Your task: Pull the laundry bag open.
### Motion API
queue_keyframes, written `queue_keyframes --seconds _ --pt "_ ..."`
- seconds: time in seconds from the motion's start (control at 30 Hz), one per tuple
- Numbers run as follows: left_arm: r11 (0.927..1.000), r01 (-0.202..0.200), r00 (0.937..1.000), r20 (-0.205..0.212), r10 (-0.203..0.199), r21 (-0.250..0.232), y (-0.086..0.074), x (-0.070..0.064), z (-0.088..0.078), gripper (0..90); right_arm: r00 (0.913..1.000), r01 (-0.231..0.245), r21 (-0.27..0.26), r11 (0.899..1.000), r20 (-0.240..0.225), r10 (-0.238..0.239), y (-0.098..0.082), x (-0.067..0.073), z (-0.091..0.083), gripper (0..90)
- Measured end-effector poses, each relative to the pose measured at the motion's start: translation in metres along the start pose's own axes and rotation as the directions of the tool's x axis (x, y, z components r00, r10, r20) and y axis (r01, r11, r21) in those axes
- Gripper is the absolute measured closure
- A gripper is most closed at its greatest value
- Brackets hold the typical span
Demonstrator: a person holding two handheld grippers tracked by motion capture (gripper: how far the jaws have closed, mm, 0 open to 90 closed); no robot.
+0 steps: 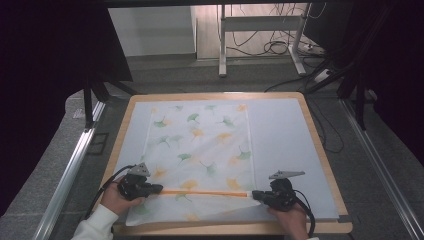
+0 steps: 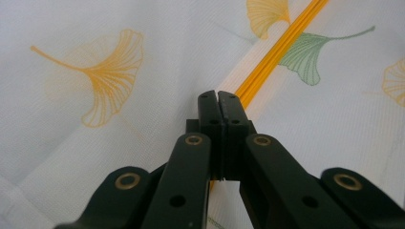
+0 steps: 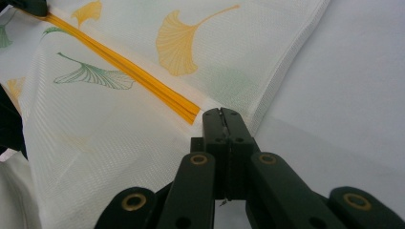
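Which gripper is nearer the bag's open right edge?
Right. The right gripper sits at the bag's right edge, by the orange strip's end; the left gripper is at the opposite side.

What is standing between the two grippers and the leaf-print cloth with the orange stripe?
Nothing visible. The left gripper and the right gripper are each shut on the cloth, at the two ends of its orange stripe.
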State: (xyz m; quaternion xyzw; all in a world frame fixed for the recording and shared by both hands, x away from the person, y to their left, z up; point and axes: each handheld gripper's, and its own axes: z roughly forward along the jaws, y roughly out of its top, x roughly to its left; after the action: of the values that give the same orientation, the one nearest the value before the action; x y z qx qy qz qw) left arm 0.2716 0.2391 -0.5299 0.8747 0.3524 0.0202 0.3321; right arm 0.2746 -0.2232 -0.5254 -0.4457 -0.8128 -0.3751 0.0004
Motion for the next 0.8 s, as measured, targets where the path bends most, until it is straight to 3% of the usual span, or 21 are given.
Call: queue_keyframes --seconds 0.2,0.8 --pt "0.9998 0.019 0.9998 -0.008 -0.019 -0.011 -0.0057 0.0039 -0.0044 90.0 1.0 0.0 0.001 1.0 0.0 0.0 0.0 -0.0001 -0.0001 89.6" --pt "0.9998 0.017 0.9995 -0.024 -0.018 -0.009 -0.0079 0.0052 -0.0068 90.0 1.0 0.002 -0.001 1.0 -0.001 -0.002 -0.0002 -0.0002 -0.0001 89.6"
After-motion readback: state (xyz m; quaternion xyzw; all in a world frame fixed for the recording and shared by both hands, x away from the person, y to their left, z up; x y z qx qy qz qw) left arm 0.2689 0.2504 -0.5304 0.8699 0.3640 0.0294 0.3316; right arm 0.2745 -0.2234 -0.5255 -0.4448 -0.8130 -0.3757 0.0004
